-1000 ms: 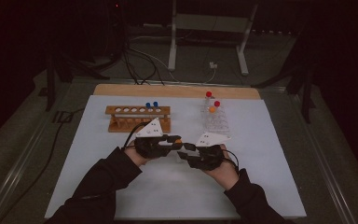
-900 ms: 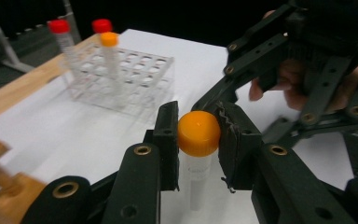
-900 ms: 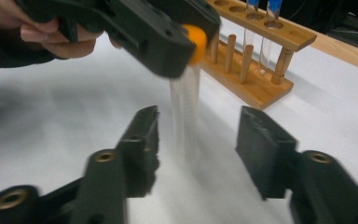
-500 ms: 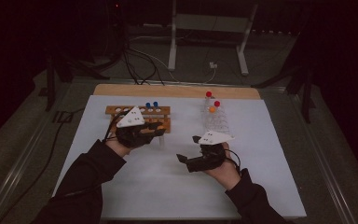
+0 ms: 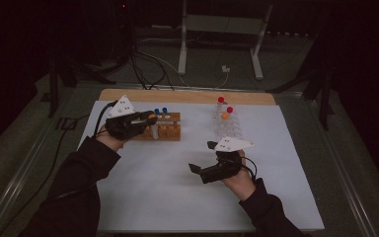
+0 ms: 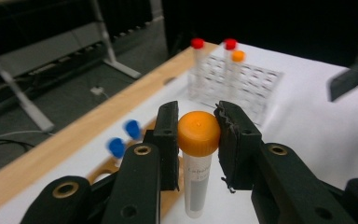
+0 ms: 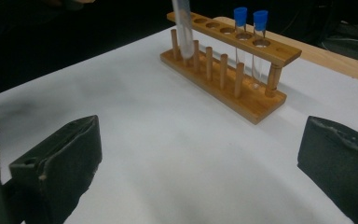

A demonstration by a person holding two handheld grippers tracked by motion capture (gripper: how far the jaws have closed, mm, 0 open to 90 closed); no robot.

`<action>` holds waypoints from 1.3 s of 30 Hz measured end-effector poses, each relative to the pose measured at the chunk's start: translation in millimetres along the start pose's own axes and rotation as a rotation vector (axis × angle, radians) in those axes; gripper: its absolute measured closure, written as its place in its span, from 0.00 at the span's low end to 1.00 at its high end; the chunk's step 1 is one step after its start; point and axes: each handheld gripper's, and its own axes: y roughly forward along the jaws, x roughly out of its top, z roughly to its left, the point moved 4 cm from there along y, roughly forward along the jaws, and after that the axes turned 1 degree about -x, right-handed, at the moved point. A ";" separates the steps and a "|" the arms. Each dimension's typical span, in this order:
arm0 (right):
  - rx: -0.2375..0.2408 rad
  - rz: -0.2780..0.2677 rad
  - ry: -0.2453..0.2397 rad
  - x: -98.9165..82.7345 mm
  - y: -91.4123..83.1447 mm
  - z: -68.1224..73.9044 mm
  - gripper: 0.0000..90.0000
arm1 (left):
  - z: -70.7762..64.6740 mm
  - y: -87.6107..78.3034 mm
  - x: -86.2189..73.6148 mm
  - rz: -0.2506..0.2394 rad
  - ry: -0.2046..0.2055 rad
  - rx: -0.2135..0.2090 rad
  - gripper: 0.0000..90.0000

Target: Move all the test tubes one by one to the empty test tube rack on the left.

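Observation:
My left gripper (image 5: 153, 118) is shut on the orange cap of a clear labelled tube (image 6: 196, 186), which hangs upright from the jaws. It hovers at the left end of the wooden tube rack (image 5: 167, 131). In the right gripper view the tube's lower end (image 7: 182, 28) hangs by the rack's (image 7: 228, 79) far end. Two blue-capped tubes (image 7: 249, 35) stand in that rack. My right gripper (image 5: 202, 156) rests low over the white mat near the middle. Its jaws have just been opening and stand wide apart with nothing between them (image 7: 200, 154).
A clear plastic rack (image 5: 227, 127) at the back right holds two red-capped tubes and an orange-capped one (image 6: 237, 56). A wooden strip (image 5: 187, 95) borders the white mat's (image 5: 168, 197) far edge. Cables and a metal stand lie beyond the table.
The two grippers were together at the mat's middle. The left one has carried the orange-capped tube left and back to the wooden rack. The right gripper's jaws have opened and it stayed put.

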 end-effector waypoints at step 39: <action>0.011 0.006 -0.008 -2.9 -3.5 -2.9 0.00 | 59.2 56.9 -37.2 0.002 -0.145 0.206 0.80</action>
